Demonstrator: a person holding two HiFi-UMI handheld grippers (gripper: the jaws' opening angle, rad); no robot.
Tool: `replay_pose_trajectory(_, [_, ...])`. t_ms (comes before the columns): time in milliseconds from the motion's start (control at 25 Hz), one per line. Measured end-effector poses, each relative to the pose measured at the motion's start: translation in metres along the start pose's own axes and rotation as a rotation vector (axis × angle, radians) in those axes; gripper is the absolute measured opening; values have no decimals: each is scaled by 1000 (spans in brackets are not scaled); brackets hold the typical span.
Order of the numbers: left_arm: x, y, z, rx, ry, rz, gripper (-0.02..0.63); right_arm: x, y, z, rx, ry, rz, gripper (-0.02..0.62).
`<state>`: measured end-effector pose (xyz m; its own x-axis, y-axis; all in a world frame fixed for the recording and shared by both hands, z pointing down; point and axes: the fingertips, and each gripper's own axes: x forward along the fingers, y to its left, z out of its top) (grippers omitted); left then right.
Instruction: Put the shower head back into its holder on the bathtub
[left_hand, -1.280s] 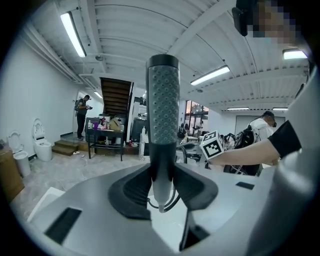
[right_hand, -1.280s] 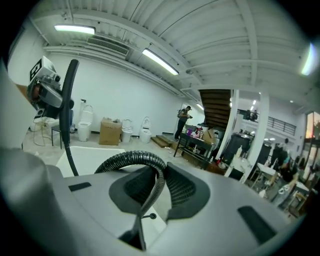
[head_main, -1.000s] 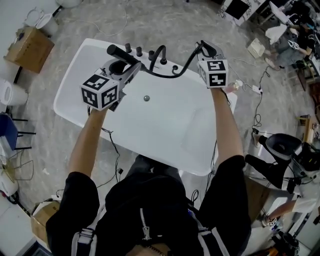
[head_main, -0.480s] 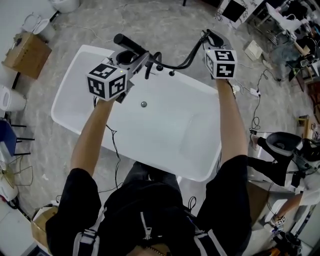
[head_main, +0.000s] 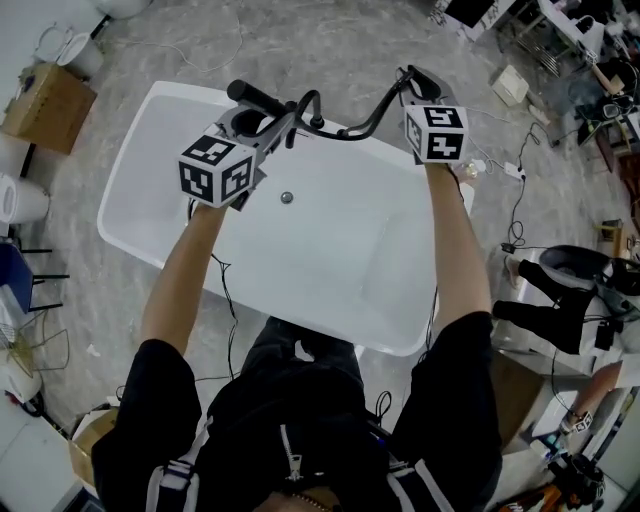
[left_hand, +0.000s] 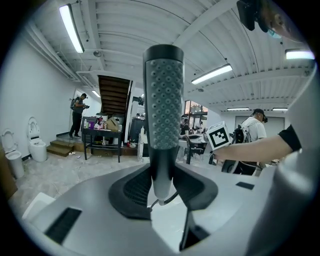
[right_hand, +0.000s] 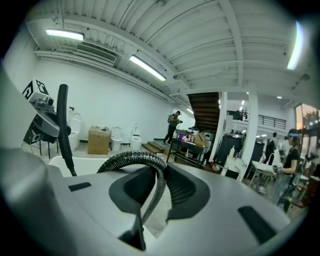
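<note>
Two grips in play, mid-carry. Clamped in the left gripper (left_hand: 162, 186): the shower head (left_hand: 164, 95), upright between the jaws. Pinched in the right gripper (right_hand: 151, 192), jaws nearly closed: the hose (right_hand: 145, 162), arching up out of them. Bathtub (head_main: 140, 170) rim just below and ahead of the left jaws; holder not made out. Next, probably: lower the handle end into the holder, feeding slack. Both forearms (head_main: 180, 285) stretched forward, jaws tipped slightly down.

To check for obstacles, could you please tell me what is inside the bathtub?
Only a round drain shows on the bathtub floor; the person's forearms hide strips of it.
</note>
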<state>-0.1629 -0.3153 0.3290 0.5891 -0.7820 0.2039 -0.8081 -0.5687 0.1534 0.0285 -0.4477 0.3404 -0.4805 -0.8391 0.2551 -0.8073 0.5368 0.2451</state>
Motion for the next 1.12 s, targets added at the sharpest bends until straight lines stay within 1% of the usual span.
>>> replay_pose_trajectory(240, [8,10,-21,-4,14,5,150,12,16,-31,22,37,24,75])
replay_pose_trajectory(520, [20,19,-34,28,12,-1,150,34,24,-53,40,63,46,75])
replay_pose_trajectory(800, [31,33,-54,2,4,19,150,52,23,-77,55,87,61,75])
replay_pose_trajectory(1120, [38,42,-71,10,-19,37,150,64,34,-112,79,103,71,75])
